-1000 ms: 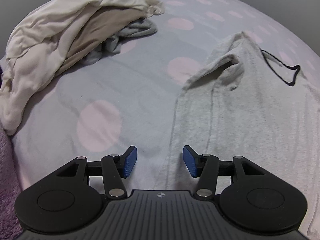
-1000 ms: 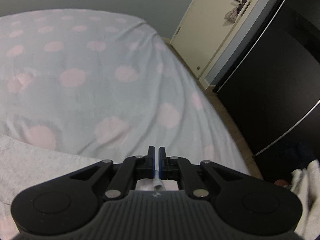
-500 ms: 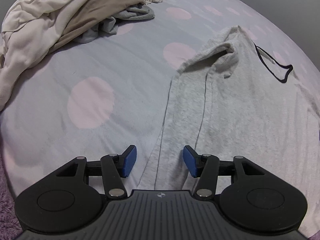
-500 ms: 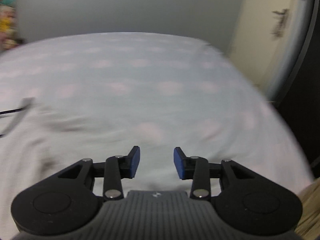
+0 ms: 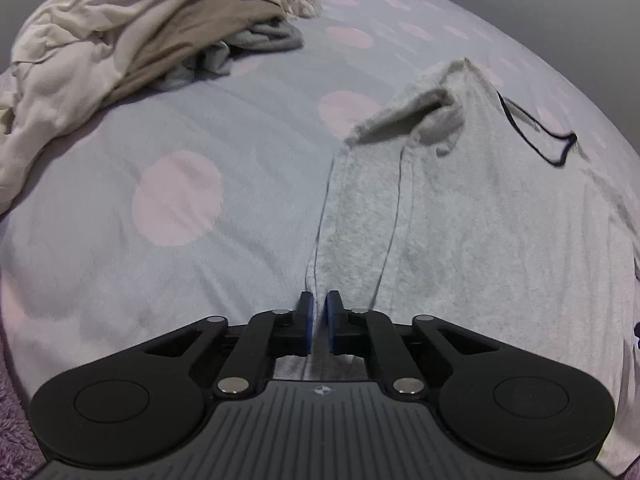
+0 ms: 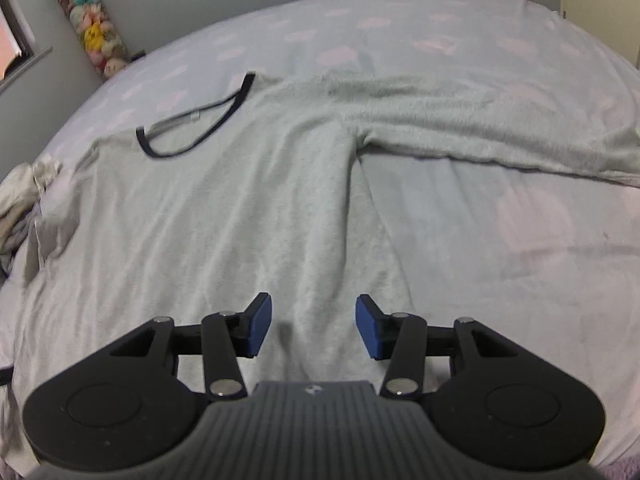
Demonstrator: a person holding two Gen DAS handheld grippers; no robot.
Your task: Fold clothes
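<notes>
A light grey long-sleeved shirt (image 5: pixel 480 216) with a dark neckline (image 5: pixel 536 136) lies spread on the bed. My left gripper (image 5: pixel 318 326) is shut on the shirt's left side edge near the hem. In the right wrist view the same shirt (image 6: pixel 224 208) lies flat, its neckline (image 6: pixel 192 128) at the far left and one sleeve (image 6: pixel 500 132) stretched out to the right. My right gripper (image 6: pixel 314 324) is open and empty, just above the shirt's right side edge near the hem.
The bed sheet (image 5: pixel 176 196) is pale blue with pink dots. A heap of cream, tan and grey clothes (image 5: pixel 132 44) lies at the far left of the bed. A hanging column of soft toys (image 6: pixel 90 28) is on the wall beyond.
My left gripper has moved right onto the shirt's side edge and shut on it. My right gripper let go of the cloth, opened and swung left to face the shirt.
</notes>
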